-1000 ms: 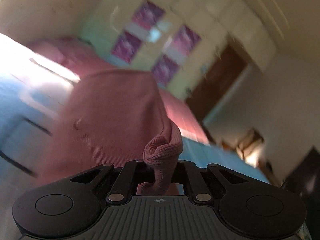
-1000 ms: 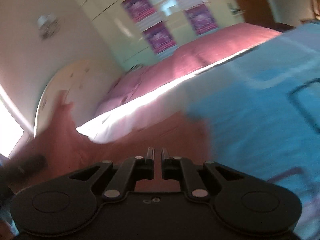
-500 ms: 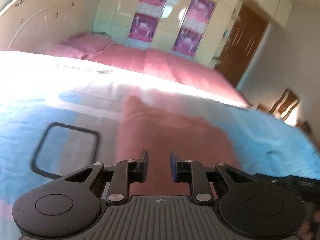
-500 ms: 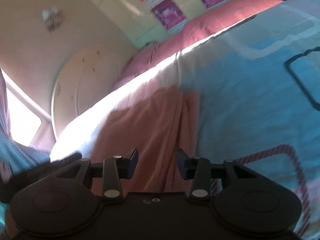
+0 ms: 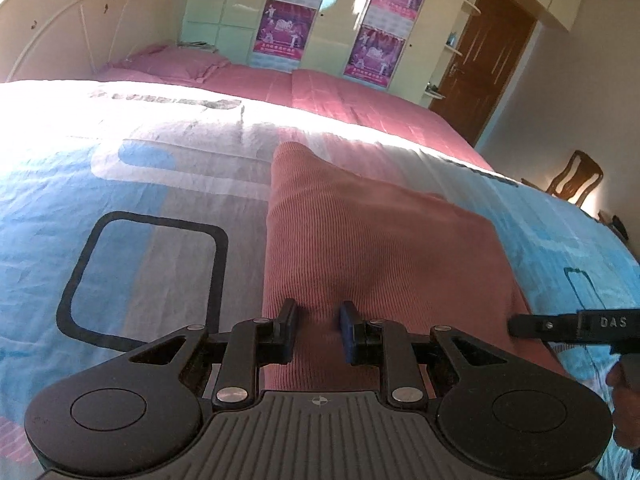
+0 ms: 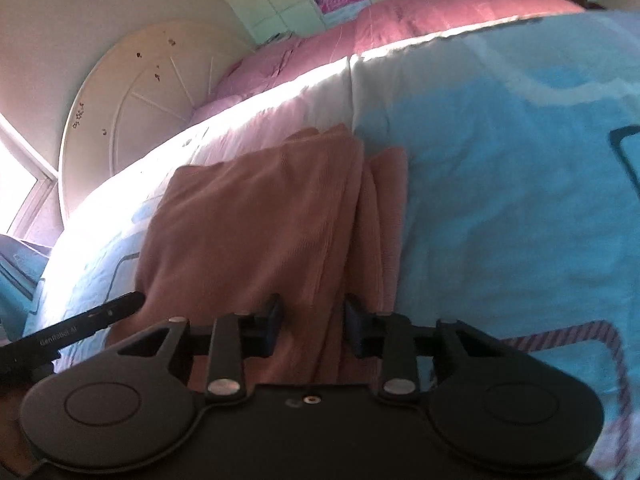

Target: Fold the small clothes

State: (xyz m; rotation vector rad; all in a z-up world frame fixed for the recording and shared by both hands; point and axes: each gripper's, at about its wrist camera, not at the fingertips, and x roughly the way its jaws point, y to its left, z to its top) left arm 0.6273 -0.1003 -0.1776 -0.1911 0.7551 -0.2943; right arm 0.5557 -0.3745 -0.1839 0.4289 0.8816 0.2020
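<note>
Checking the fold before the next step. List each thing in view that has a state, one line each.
Pink garment: folded, lying flat on the bedspread, layered edges on one side.
Left claw: open, has just been opening, nothing pinched, over the garment's near edge.
Right claw: open, a fabric ridge between the pads, not pressed.
Door: shut.

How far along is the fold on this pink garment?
Done: the pink garment lies folded into a rough rectangle on the blue bedspread. In hand: nothing; the left gripper and right gripper have just opened, empty, over its near edge. Left: its layered right edge looks uneven and may need another fold.
</note>
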